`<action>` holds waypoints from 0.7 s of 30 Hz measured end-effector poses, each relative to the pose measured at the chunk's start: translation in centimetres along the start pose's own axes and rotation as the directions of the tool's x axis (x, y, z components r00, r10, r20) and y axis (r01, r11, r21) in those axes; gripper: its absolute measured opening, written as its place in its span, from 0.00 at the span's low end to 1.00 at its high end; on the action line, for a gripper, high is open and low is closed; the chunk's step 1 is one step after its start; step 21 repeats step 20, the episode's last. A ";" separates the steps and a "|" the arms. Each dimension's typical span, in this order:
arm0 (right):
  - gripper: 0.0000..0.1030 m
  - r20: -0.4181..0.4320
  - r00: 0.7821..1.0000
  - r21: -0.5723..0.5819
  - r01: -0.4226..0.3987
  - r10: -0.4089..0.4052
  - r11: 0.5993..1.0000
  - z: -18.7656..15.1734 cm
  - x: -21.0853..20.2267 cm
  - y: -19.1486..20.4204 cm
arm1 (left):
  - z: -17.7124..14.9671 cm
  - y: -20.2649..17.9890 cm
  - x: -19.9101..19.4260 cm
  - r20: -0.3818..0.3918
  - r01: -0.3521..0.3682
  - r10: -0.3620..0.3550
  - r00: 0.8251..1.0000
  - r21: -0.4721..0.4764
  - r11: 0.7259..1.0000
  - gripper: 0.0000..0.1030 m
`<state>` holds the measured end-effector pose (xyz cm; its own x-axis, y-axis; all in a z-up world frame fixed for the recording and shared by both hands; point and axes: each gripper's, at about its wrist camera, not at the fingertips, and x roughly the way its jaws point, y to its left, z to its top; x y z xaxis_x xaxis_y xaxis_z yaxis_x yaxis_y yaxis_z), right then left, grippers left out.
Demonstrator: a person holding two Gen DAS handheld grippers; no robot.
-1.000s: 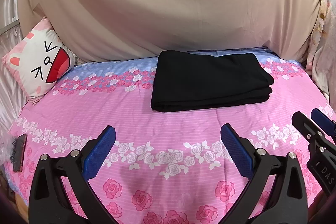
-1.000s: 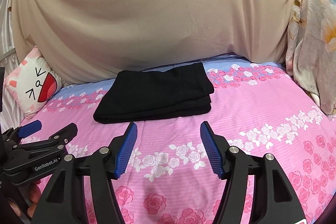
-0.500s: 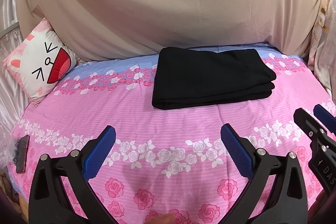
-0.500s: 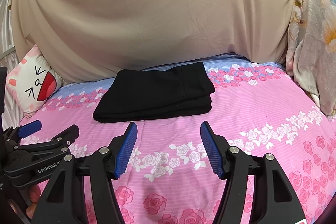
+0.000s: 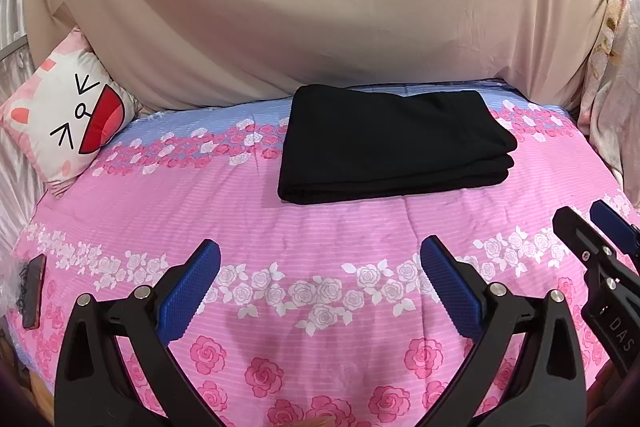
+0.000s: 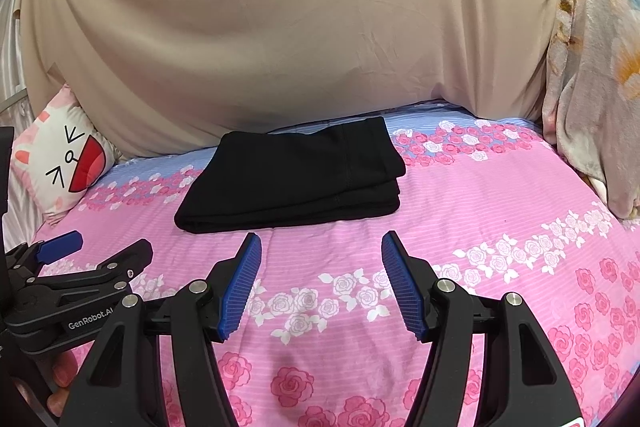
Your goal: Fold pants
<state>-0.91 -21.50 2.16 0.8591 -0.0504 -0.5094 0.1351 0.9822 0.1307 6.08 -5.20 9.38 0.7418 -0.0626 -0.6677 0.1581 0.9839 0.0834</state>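
Observation:
Black pants (image 5: 394,143) lie folded in a flat rectangle on the pink floral bed cover (image 5: 248,227), toward the back of the bed; they also show in the right wrist view (image 6: 296,179). My left gripper (image 5: 320,259) is open and empty, hovering over the cover in front of the pants. My right gripper (image 6: 320,247) is open and empty, just short of the pants' near edge. The right gripper shows at the right edge of the left wrist view (image 5: 588,227); the left gripper shows at the left of the right wrist view (image 6: 100,247).
A white cat-face cushion (image 5: 68,123) leans at the back left. A beige sheet (image 5: 320,7) hangs behind the bed. A floral blanket (image 6: 592,75) is bunched at the right. A dark flat object (image 5: 34,291) lies at the bed's left edge.
Both grippers have drawn back and risen slightly; the pants sit a little higher in the left wrist view. The pants have not moved and the jaws stay open.

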 end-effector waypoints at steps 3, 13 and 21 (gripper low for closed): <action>0.60 -0.003 1.000 -0.003 -0.003 0.003 1.000 0.0 0.0 -0.1 | 0.0 0.0 0.2 -0.009 0.003 -0.003 1.000 0.002 1.000 0.95; 0.60 -0.020 1.000 -0.010 -0.005 0.004 1.000 -0.3 0.1 -0.4 | -0.6 0.2 1.2 -0.036 -0.016 0.015 0.999 -0.011 1.000 0.95; 0.64 -0.027 1.000 -0.015 0.001 -0.002 1.000 -0.7 0.0 -0.5 | -1.0 0.1 0.5 -0.036 -0.005 0.006 0.999 0.016 1.000 0.95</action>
